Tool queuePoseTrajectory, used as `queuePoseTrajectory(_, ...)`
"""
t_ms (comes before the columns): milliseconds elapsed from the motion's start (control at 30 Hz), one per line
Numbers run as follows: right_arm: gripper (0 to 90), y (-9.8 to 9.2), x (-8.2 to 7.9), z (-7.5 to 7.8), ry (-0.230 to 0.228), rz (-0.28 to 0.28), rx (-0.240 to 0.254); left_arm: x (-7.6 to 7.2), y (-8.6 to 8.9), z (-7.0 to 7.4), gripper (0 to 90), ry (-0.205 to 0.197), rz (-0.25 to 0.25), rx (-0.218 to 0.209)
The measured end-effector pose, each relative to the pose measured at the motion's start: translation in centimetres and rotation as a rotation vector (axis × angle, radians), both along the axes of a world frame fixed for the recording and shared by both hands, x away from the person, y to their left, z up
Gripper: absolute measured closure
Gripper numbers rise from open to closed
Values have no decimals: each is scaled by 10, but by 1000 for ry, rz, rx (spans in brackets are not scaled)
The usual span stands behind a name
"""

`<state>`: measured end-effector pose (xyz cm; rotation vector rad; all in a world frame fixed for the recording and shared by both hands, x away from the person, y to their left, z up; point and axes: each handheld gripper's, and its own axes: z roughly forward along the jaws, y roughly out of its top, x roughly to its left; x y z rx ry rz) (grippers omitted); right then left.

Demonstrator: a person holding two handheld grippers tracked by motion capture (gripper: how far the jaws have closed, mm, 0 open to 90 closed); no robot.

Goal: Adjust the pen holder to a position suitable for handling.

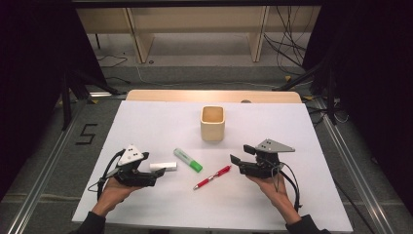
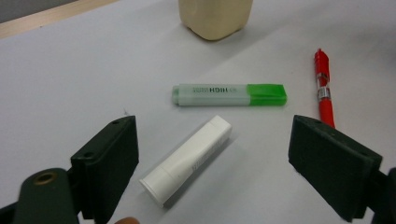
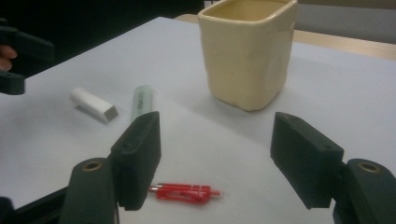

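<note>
Left hand-held gripper (image 2: 212,163) wide around white tube (image 2: 187,159), right hand-held gripper (image 3: 215,158) wide over red pen (image 3: 184,192)

One cream square ceramic cup (image 1: 213,125) at twelve o'clock; one green-capped highlighter (image 1: 188,160), one white plastic tube (image 1: 163,166), one red pen (image 1: 212,177) around the centre of the table.

White table (image 1: 146,204): cream cup (image 1: 213,125), green highlighter (image 1: 188,160), white tube (image 1: 163,166), red pen (image 1: 212,177).
</note>
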<state>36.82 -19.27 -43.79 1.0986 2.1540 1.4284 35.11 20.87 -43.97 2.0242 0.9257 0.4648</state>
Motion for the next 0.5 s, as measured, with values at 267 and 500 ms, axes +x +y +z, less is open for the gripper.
queuePoseTrajectory(267,300,-4,-20,0,-12,19,-2,11,-3,-2,159,40,-21,53)
queuePoseTrajectory(500,282,-8,-31,1,-15,24,20,15,-3,-5,163,78,-49,105)
